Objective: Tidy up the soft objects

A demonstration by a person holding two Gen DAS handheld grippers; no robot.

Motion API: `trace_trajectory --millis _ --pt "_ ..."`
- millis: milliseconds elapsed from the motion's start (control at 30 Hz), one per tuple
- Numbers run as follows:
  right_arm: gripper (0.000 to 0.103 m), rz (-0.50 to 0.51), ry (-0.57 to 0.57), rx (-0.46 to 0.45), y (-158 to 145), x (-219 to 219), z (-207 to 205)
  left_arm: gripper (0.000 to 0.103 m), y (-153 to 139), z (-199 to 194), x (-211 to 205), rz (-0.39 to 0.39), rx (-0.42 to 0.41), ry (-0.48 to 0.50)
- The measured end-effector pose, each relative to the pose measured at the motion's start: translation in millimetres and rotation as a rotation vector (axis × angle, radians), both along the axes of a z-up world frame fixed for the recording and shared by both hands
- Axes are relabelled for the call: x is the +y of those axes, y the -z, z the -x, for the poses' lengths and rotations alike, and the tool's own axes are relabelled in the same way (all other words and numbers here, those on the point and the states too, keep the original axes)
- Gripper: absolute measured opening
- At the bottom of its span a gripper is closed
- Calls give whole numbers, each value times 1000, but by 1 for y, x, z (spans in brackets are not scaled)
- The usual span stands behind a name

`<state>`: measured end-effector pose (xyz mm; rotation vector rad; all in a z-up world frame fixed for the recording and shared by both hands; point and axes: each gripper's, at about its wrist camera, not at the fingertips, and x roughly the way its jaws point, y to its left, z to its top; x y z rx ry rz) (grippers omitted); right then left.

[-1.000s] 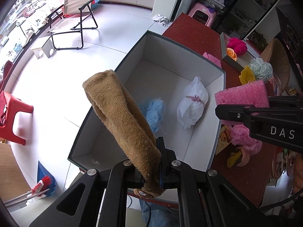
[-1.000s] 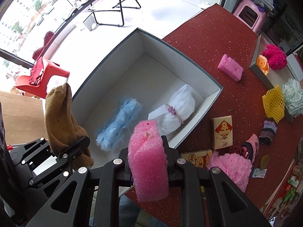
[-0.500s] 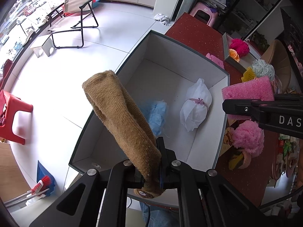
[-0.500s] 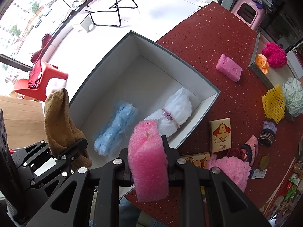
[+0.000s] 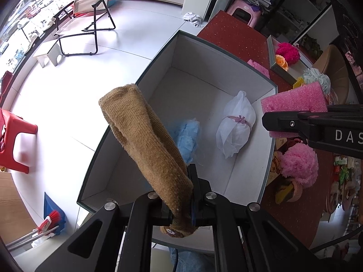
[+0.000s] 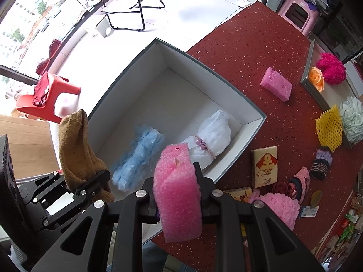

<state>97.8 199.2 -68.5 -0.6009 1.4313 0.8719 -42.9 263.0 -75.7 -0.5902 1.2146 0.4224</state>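
My left gripper [image 5: 181, 204] is shut on a brown knit sock [image 5: 145, 140] and holds it above the near left part of a white open box [image 5: 226, 72]. My right gripper [image 6: 179, 195] is shut on a pink sponge [image 6: 177, 188] above the box's near right rim. The sponge also shows in the left wrist view [image 5: 295, 102], and the sock in the right wrist view [image 6: 77, 149]. Inside the box [image 6: 204, 68] lie a blue fluffy bundle [image 6: 138, 158] and a tied white bag [image 6: 211, 138].
On the red table [image 6: 249, 45] lie a second pink sponge [image 6: 275, 86], a yellow mesh sleeve [image 6: 329, 127], a pale bath pouf [image 6: 352, 120], a red-and-cream card [image 6: 264, 165], small knit socks [image 6: 322, 162] and a pink pompom [image 6: 279, 206]. A tray [image 6: 308, 77] holds a magenta pompom and an orange flower.
Both grippers have shifted a little over the box, so the box and table sit slightly lower and to the right in both views. Both grips are unchanged.
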Motion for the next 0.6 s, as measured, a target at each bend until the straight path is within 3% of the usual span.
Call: trace_trajectory --millis 600 --pt "24 14 -16 3 8 15 2 11 8 -1 5 29 6 -4"
